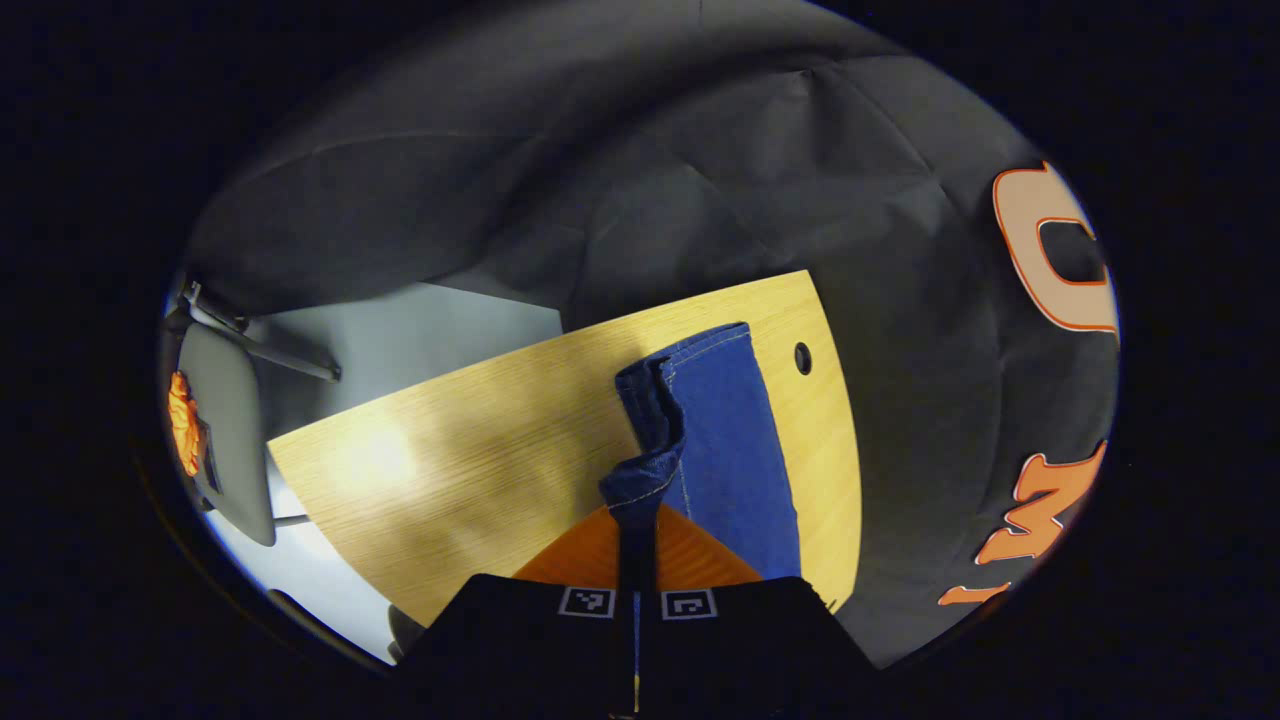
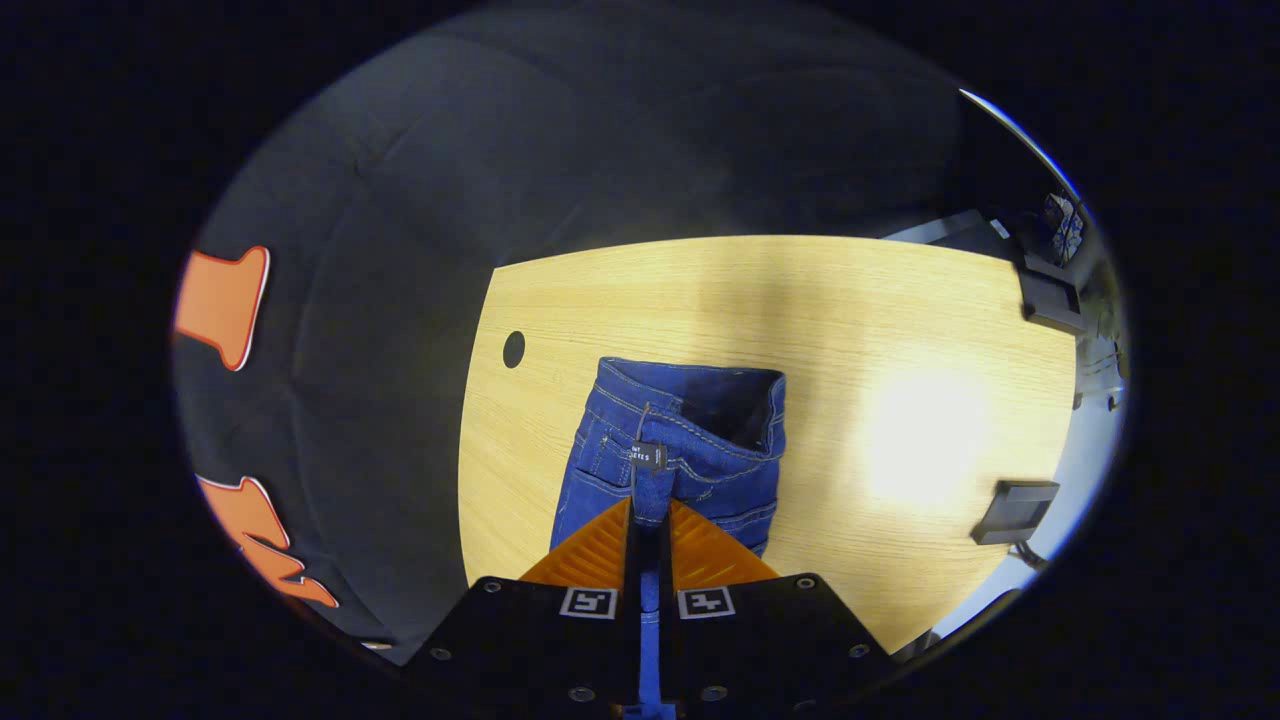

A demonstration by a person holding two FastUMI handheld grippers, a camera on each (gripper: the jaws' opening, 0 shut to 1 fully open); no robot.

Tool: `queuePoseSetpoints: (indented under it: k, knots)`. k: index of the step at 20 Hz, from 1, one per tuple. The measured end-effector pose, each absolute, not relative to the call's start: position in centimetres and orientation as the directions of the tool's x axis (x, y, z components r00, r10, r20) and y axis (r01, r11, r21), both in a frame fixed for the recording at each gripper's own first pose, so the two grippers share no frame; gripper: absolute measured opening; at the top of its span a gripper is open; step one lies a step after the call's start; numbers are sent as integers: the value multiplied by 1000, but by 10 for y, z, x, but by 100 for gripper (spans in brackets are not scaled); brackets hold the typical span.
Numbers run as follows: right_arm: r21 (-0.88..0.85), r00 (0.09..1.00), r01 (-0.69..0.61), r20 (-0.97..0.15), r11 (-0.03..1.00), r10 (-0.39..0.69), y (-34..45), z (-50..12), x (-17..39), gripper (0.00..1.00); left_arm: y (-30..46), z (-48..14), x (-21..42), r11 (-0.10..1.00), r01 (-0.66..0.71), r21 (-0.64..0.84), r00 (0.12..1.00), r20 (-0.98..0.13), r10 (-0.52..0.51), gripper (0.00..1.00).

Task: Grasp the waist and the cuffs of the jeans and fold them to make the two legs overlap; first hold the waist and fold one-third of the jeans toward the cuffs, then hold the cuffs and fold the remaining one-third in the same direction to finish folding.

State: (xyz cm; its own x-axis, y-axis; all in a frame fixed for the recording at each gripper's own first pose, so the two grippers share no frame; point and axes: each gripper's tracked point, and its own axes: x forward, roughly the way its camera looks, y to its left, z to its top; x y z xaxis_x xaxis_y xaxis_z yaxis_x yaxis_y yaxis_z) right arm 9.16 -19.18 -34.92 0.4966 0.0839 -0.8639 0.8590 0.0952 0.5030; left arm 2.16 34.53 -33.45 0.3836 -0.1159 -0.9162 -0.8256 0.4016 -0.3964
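L gripper (image 1: pixel 637 515) had its fingers clamped on a bunched cuff (image 1: pixel 640 480) of the jeans (image 1: pixel 730 440), w/ the leg running along the table (image 1: pixel 470 450) near its far edge, beside a round hole (image 1: pixel 803 358). R gripper (image 2: pixel 650 520) was pinched tight on the waist (image 2: pixel 690 420), lying mid-table, a small tag (image 2: pixel 648 456) hanging just above the fingertips.

A recording booth, office-like: black cloth wall (image 1: pixel 620 160), a wooden surface (image 2: pixel 800 300) with a cable hole (image 2: pixel 514 349), a grey chair (image 1: pixel 225 420).
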Motion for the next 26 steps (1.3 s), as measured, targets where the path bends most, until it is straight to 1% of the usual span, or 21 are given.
queuePoseSetpoints:
  k: [1, 4, 5, 6, 7, 8, 9, 12, 13, 14, 15, 17, 18, 19, 20, 21, 22, 23, 24, 25, 26]
  knots:
    - [507, 499, 856, -861, 99, 97, -192, -353, 98, 8, 344, -333, 22, 405, -836, -371, 361, -927, -103, 2]
    - [499, 484, 863, -862, 80, 152, -189, -366, 118, 8, 340, -332, 37, 337, -885, -322, 307, -947, -98, 2]
    - [496, 479, 863, -863, 89, 161, -188, -370, 128, 8, 343, -343, 49, 332, -894, -301, 290, -953, -82, 2]
    - [493, 474, 865, -864, 95, 168, -188, -373, 135, 8, 340, -347, 56, 333, -903, -272, 257, -962, -90, 2]
    - [492, 470, 866, -864, 96, 182, -187, -376, 144, 8, 335, -354, 70, 357, -895, -268, 245, -963, -107, 2]
    - [487, 464, 869, -864, 90, 194, -186, -378, 151, 8, 331, -354, 69, 378, -902, -208, 181, -978, -108, 2]
    - [483, 458, 870, -865, 93, 205, -186, -382, 160, 8, 335, -358, 84, 405, -891, -207, 187, -978, -90, 2]
    - [481, 452, 870, -866, 105, 215, -189, -384, 183, 8, 326, -366, 115, 466, -864, -189, 145, -981, -128, 2]
    - [484, 453, 867, -863, 113, 222, -189, -385, 191, 8, 321, -369, 135, 480, -849, -221, 165, -974, -157, 2]
    - [487, 454, 865, -862, 120, 226, -189, -386, 199, 8, 319, -370, 148, 514, -825, -234, 164, -970, -178, 2]
    - [488, 453, 863, -862, 128, 229, -190, -388, 206, 8, 322, -375, 160, 551, -805, -219, 155, -975, -160, 2]
    - [490, 453, 860, -861, 140, 231, -189, -394, 221, 8, 324, -388, 185, 615, -754, -230, 191, -973, -130, 2]
    - [492, 455, 859, -860, 141, 232, -189, -395, 226, 8, 326, -394, 187, 655, -730, -194, 154, -981, -120, 2]
    - [488, 454, 863, -862, 127, 226, -190, -397, 230, 8, 326, -400, 186, 664, -729, -165, 128, -986, -104, 2]
    - [476, 444, 875, -863, 90, 240, -189, -401, 234, 8, 326, -402, 190, 655, -740, -154, 120, -988, -97, 4]
    - [476, 449, 878, -860, 62, 244, -190, -401, 242, 8, 326, -407, 200, 641, -750, -160, 143, -987, -78, 7]
    - [484, 456, 873, -854, 59, 249, -188, -402, 247, 8, 323, -405, 214, 646, -734, -207, 190, -977, -97, 12]
    - [498, 469, 865, -848, 67, 247, -191, -401, 251, 8, 314, -400, 226, 673, -689, -269, 250, -960, -128, 10]
    - [521, 488, 849, -838, 89, 247, -187, -395, 253, 9, 311, -389, 237, 691, -654, -308, 303, -944, -135, 16]
    - [554, 518, 825, -820, 111, 244, -186, -387, 258, 10, 309, -382, 247, 702, -631, -330, 354, -928, -118, 39]
    - [596, 557, 792, -795, 133, 242, -185, -377, 263, 14, 307, -373, 254, 719, -606, -341, 381, -917, -114, 63]
